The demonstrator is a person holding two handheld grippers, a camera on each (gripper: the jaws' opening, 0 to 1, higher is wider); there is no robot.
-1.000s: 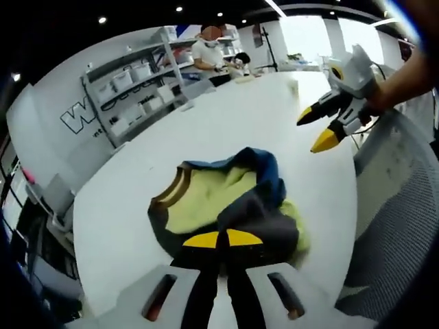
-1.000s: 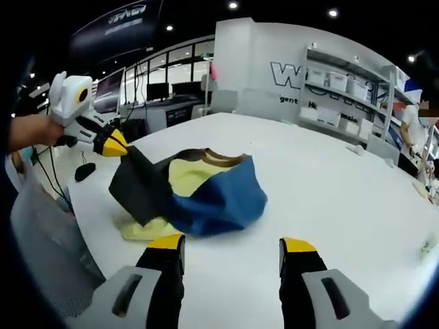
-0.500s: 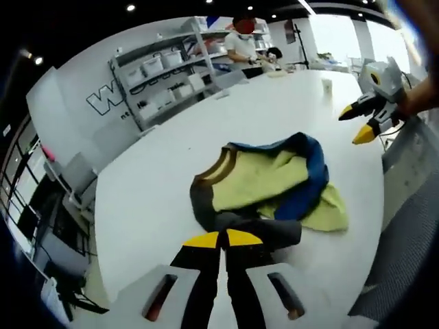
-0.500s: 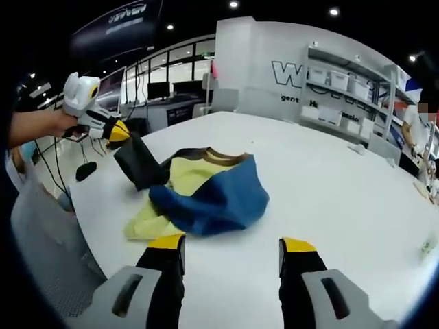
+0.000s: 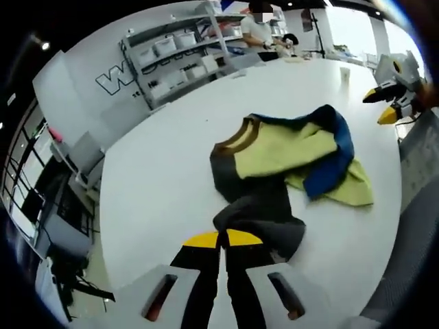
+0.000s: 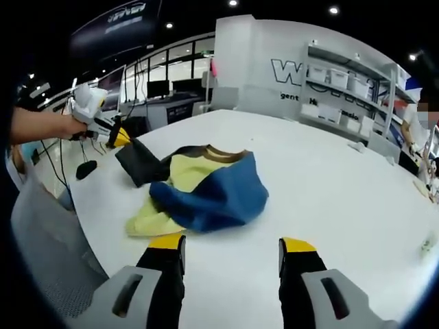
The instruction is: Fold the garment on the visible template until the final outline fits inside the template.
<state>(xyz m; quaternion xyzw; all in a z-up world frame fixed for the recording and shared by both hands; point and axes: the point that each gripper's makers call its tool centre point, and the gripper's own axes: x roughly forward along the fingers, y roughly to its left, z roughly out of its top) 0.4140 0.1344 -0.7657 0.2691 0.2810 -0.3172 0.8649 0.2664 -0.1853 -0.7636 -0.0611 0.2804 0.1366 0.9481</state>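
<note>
A crumpled garment (image 5: 288,154), yellow-green with blue and dark grey panels and a brown collar, lies on the white table (image 5: 158,171). My left gripper (image 5: 219,238) is shut on its dark grey sleeve (image 5: 260,219), which stretches from the jaws back to the pile. In the right gripper view the same garment (image 6: 206,188) lies ahead, and the left gripper (image 6: 118,137) holds the sleeve (image 6: 140,163) out at the left, near the table edge. My right gripper (image 6: 232,245) hovers open in front of the garment with nothing between its jaws; it also appears at far right as the right gripper (image 5: 384,106).
Shelving with white bins (image 5: 175,58) stands along the wall behind the table. A person (image 5: 260,27) works at the table's far end. A grey mesh chair (image 6: 41,240) sits close to the near table edge. Desks with monitors (image 6: 158,92) fill the background.
The left gripper has drawn the dark sleeve outward, away from the pile, so the sleeve now lies stretched out. The right gripper has stayed open in place.
</note>
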